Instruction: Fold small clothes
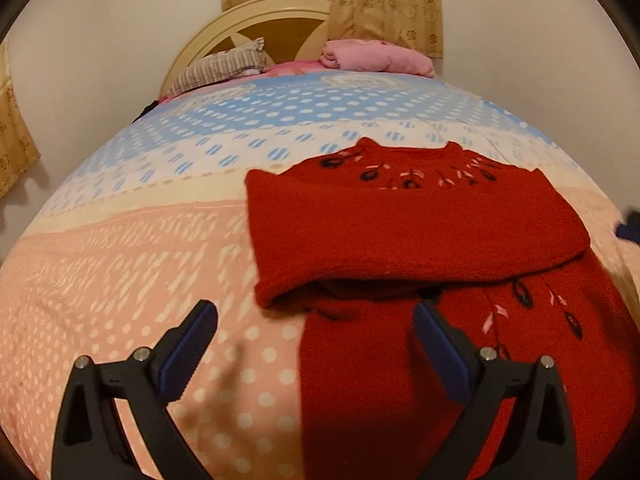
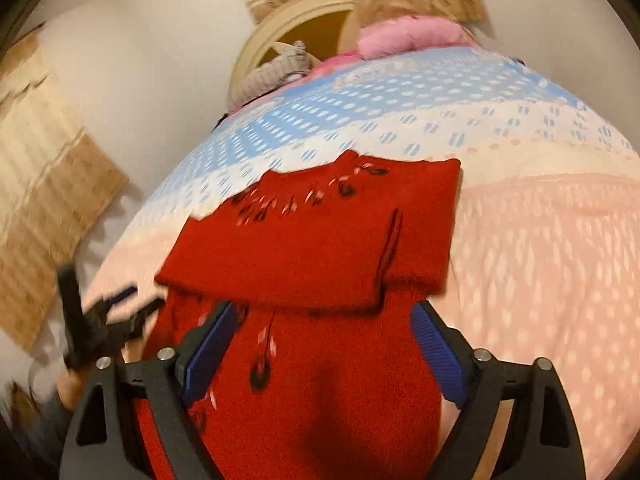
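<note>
Your left claw [image 1: 316,340] stands wide apart, empty, above the left edge of one fuzzy red knit sweater [image 1: 420,232] with dark embroidered sprigs. Your right claw [image 2: 322,338] is likewise spread, holding nothing, centred over the sweater's lower body. The sweater lies on the pink-and-blue dotted bedspread [image 1: 140,264], both sleeves folded across its chest. Only the right wrist view shows the left claw, blurred at the sweater's left side. Two pillows at the headboard: one striped grey pillow [image 1: 224,66], one pink pillow [image 1: 376,58].

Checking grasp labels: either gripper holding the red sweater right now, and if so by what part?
Nothing is held. Left gripper and right gripper both stand open above the red sweater, which lies partly folded on the bed.
</note>
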The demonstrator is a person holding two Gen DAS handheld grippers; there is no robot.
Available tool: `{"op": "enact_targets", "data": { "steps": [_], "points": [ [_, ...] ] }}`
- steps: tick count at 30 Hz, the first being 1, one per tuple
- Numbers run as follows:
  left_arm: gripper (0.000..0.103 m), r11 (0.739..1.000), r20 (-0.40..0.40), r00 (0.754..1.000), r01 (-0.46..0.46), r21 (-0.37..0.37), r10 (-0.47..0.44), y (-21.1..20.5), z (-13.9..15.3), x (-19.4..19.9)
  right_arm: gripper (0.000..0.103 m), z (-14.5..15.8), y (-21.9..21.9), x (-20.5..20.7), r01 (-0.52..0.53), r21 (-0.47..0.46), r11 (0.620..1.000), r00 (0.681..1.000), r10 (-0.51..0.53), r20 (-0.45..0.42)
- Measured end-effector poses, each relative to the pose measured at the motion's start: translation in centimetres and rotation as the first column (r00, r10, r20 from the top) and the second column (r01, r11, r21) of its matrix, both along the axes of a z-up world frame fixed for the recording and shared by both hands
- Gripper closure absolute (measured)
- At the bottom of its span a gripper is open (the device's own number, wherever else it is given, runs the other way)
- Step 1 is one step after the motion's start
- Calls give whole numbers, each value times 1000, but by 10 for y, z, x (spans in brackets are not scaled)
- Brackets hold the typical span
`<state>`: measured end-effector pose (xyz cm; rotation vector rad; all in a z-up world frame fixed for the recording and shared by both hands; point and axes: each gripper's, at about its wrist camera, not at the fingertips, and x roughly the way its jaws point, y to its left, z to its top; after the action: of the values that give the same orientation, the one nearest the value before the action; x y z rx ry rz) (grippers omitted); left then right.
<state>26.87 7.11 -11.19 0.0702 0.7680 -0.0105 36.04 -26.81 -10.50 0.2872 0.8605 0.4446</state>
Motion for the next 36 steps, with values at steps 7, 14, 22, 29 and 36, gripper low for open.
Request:
{"op": "enact_targets", "data": {
  "steps": [7, 14, 22, 29, 36],
  "points": [
    [2, 998, -23, 998, -65, -16, 65, 17, -15, 32, 31, -20, 26, 51, 13, -116, 993, 997, -22, -80],
    [0, 979, -124, 980, -168, -117, 154, 54, -38, 48, 92, -36, 52, 59, -41, -272, 962, 998, 26, -58],
    [0, 969, -153, 976, -179, -172, 153, 61, -43, 46, 94, 21, 55, 39, -12, -330, 944, 989, 60, 135],
    [0, 969, -152, 976, -179, -170, 154, 62, -44, 47, 94, 20, 35, 51, 59, -362, 930, 991, -10, 137],
    [0, 969, -143, 979, -169, -180, 144, 63, -41, 39, 93, -43, 12, 71, 65, -374, 925, 998, -62, 22]
  ]
}}
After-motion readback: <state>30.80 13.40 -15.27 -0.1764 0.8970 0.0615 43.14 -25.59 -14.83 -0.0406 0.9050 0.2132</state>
